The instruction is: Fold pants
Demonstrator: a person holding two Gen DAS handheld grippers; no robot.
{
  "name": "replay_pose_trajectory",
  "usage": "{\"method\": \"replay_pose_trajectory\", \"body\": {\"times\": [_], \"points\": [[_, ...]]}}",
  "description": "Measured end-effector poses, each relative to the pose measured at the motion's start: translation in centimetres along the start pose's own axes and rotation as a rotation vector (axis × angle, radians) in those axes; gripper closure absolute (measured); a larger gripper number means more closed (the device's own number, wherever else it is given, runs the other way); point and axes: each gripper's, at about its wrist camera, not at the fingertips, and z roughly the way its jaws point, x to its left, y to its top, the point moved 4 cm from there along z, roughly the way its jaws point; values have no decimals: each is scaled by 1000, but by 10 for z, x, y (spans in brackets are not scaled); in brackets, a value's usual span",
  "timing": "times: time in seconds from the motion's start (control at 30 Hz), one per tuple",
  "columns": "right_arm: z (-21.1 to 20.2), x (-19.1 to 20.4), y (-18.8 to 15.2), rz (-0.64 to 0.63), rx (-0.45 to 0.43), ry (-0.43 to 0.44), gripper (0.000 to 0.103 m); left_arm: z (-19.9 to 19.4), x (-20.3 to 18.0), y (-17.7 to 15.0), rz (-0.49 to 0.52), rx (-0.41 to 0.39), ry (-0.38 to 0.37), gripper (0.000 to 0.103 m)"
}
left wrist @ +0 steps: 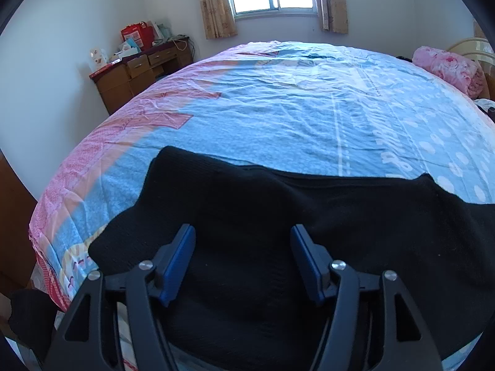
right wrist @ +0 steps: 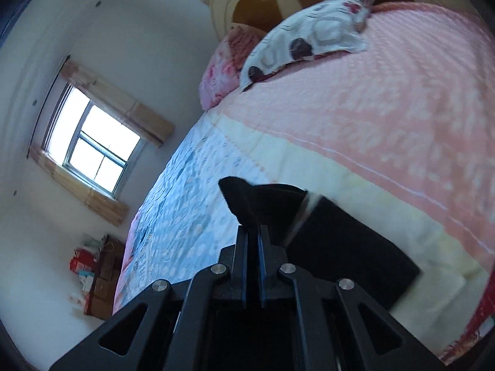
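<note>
The left gripper (left wrist: 243,247) is hovering low with its blue-padded fingers (left wrist: 178,261) standing wide apart, nothing between them, pointing level and forward. The right gripper (right wrist: 253,232) is rolled well to one side, its camera view tilting steeply, and its fingers are pinching closed on black pants (right wrist: 263,204) fabric.

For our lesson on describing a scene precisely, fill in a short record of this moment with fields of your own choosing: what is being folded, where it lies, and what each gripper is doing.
garment: black pants
surface: bed with a blue and pink cover
left gripper: open, over the pants, gripping nothing
right gripper: shut on a pinched edge of the pants, view tilted
pants layout: spread across the near side of the bed
at head of bed: pink pillow, white patterned pillow
</note>
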Motion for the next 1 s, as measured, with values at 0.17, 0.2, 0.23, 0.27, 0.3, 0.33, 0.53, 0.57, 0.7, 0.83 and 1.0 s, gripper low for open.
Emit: {"method": "replay_pose_trajectory", "body": {"times": [0.17,0.2,0.23,0.27,0.3,0.33,0.53,0.57,0.7,0.83,1.0], "points": [[-23,-54,-32,117,-20,30,98,2,-1,2,-6,8,7,35],[-25,-53,-33,108,-27,30,98,2,-1,2,-4,8,8,35],[-26,-50,-34,95,-32,24,98,2,-1,2,-4,8,7,35],[-26,-45,-35,82,-36,22,98,2,-1,2,-5,9,4,35],[-28,-40,-35,65,-44,22,98,2,-1,2,-7,9,1,35],[-32,-32,-35,38,-53,30,98,2,-1,2,-4,12,-4,35],[-51,-25,-30,18,-68,-41,98,2,2,5,4,22,-37,35],[-48,-30,-33,3,-49,-81,98,2,1,5,11,20,-37,35],[-47,-54,-40,67,-38,-64,99,2,1,5,17,22,-38,34],[-52,-62,-37,169,-47,-42,96,0,5,7,3,26,-61,34],[-100,-64,-25,162,-242,-96,82,-9,13,12,-83,6,-101,34]]}}
